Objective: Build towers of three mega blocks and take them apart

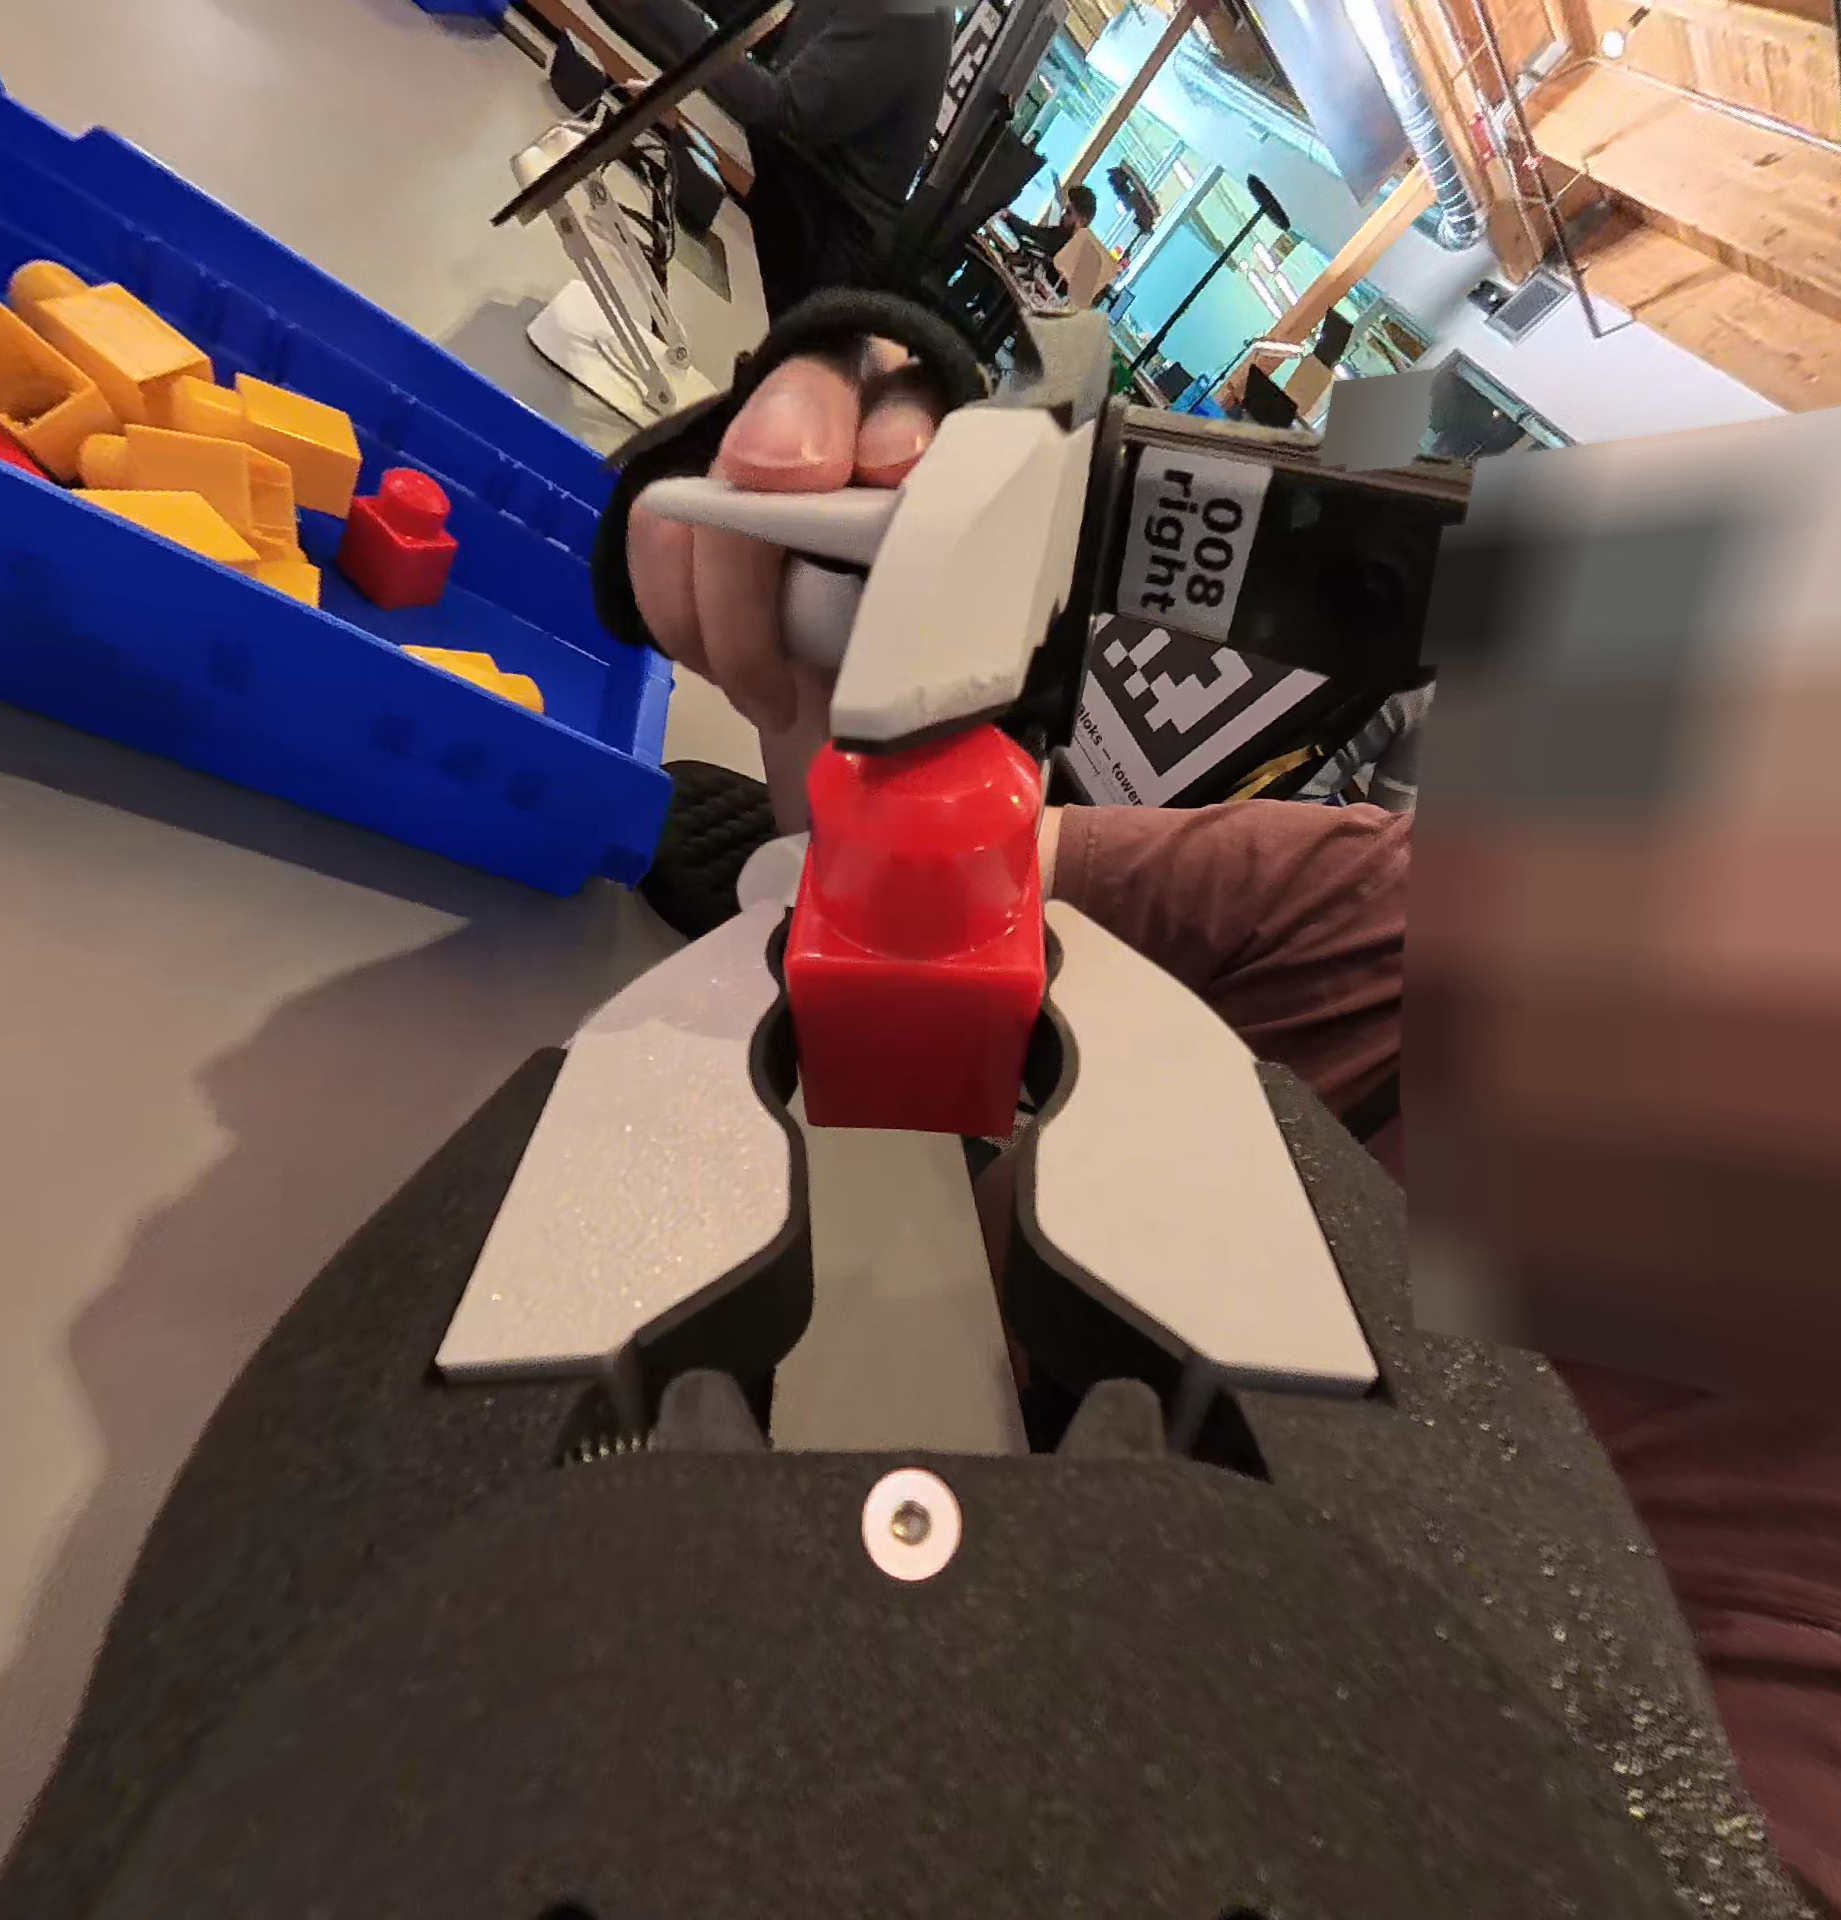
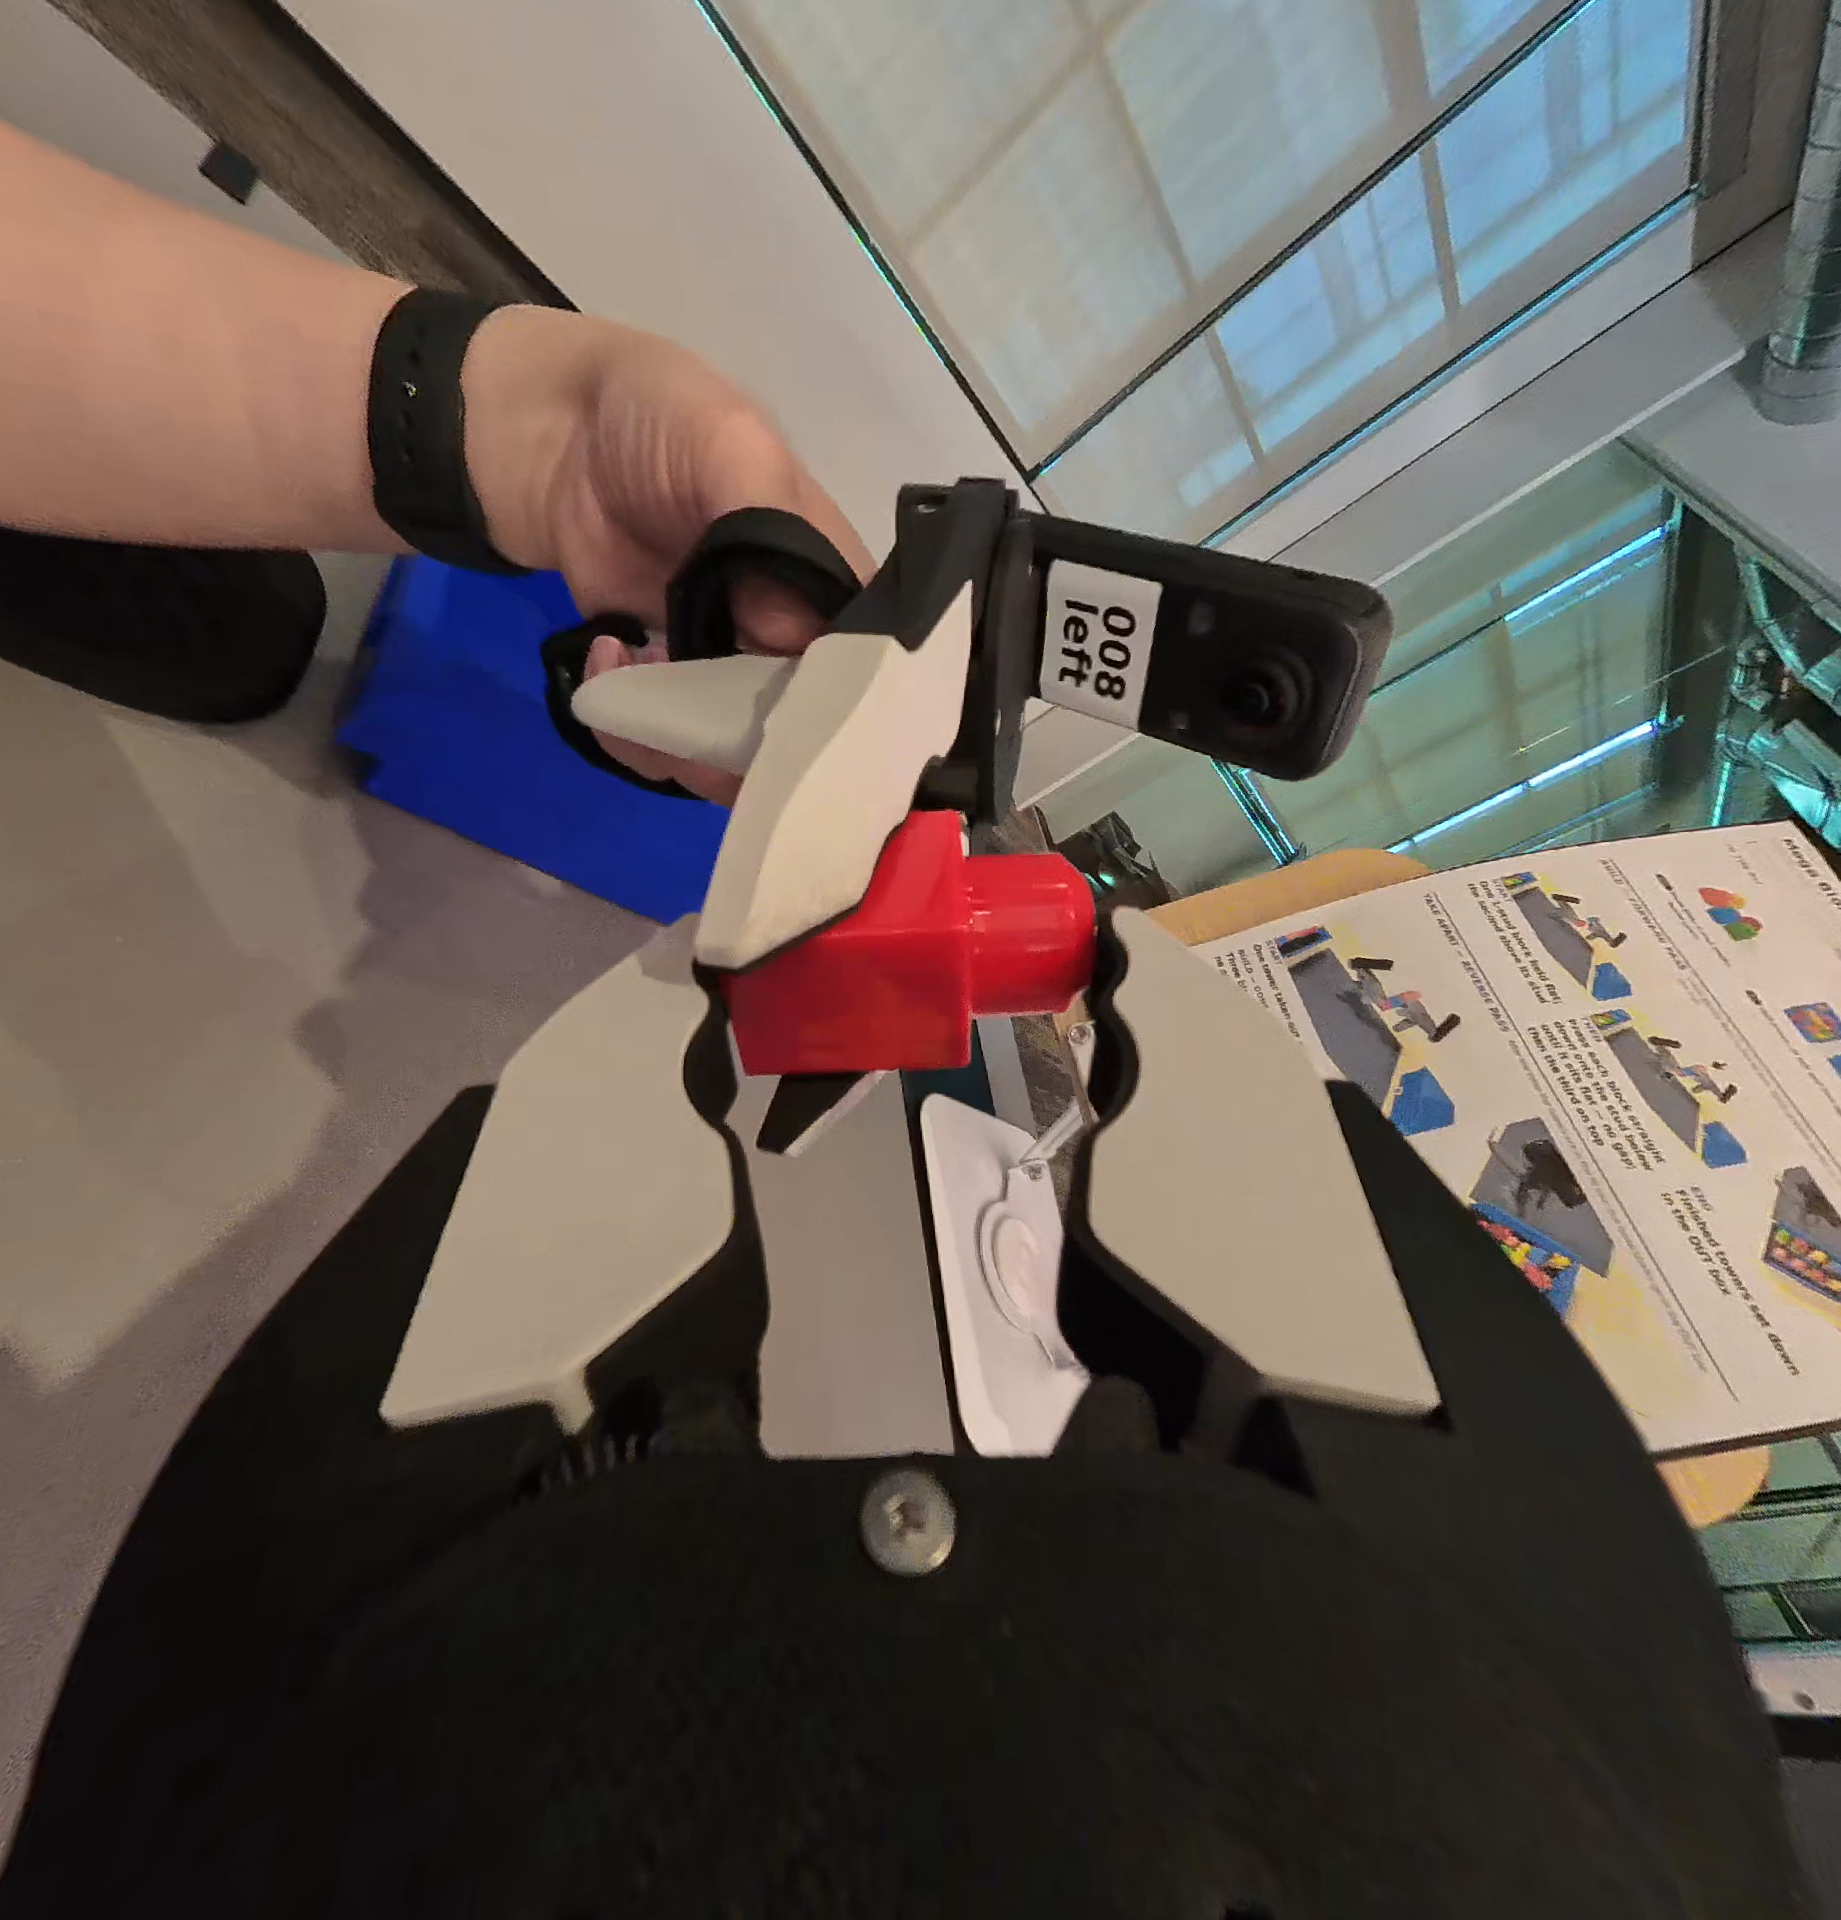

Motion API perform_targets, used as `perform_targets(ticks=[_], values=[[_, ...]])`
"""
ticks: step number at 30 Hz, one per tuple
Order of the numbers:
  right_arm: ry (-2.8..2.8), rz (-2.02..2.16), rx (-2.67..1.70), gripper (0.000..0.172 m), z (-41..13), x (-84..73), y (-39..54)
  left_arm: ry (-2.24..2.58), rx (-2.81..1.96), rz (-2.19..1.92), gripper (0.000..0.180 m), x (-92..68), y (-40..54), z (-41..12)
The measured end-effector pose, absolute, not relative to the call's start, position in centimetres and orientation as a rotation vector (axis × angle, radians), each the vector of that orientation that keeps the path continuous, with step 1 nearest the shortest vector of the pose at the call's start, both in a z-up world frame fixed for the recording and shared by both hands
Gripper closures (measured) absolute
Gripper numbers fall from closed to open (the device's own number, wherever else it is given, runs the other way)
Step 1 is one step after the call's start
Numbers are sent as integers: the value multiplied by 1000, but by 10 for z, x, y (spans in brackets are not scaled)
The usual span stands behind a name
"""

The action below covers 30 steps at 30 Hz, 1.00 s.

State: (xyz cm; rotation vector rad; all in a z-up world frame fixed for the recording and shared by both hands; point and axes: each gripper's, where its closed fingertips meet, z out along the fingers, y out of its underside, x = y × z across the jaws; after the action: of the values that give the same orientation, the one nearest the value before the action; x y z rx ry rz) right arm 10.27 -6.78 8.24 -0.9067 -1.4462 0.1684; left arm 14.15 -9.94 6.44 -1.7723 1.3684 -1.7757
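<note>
Both tools clamp one red block above the bench: left tool on its body, right tool end to end

red block: glossy smooth plastic | bin: blue plastic | fingers: matt grey, faintly grainy

The far face of the red block is covered by the right tongs, whose second finger is hidden behind it. Right of the left tongs, a wide area is blurred over. The blue bin is cut off by the left edge.
</note>
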Motion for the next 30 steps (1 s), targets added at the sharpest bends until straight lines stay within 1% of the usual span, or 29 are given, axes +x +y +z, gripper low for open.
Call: perform_targets(ticks=[1,5,6,8,9,11,14,17,18,20,22,24,27,30], values=[[-1450,172,-918,104,83,104,-68,1372,-1763,-1782,139,142,-101,65],[-1428,136,-970,104,98,133,-63,1323,-1704,-1732,136,132,-92,81],[-1418,108,-1043,104,98,154,-52,1288,-1701,-1663,135,125,-83,85],[-1333,38,-1301,104,86,216,-15,1177,-1722,-1390,134,106,-51,88],[-1254,-4,-1448,104,74,253,6,1117,-1703,-1249,134,94,-36,94],[-1099,-79,-1774,104,36,326,38,1014,-1647,-1044,134,68,-18,110],[-977,-172,-2144,104,-31,401,55,905,-1549,-958,125,34,-16,134],[-873,-186,-2345,103,-72,435,61,790,-1563,-855,124,-3,-6,142],[-854,-156,-2371,103,-78,437,61,760,-1601,-825,122,-16,-3,140],[-804,-133,-2350,95,-76,439,66,681,-1740,-722,116,-50,7,123],[-771,-121,-2289,91,-61,436,69,562,-1906,-517,115,-96,23,98],[-748,-96,-2212,91,-42,429,70,433,-2028,-332,114,-142,35,76],[-749,-79,-2150,91,-27,419,69,327,-2101,-322,116,-168,48,54],[-776,-125,-2154,91,-28,419,68,191,-2233,-278,120,-190,55,28]])
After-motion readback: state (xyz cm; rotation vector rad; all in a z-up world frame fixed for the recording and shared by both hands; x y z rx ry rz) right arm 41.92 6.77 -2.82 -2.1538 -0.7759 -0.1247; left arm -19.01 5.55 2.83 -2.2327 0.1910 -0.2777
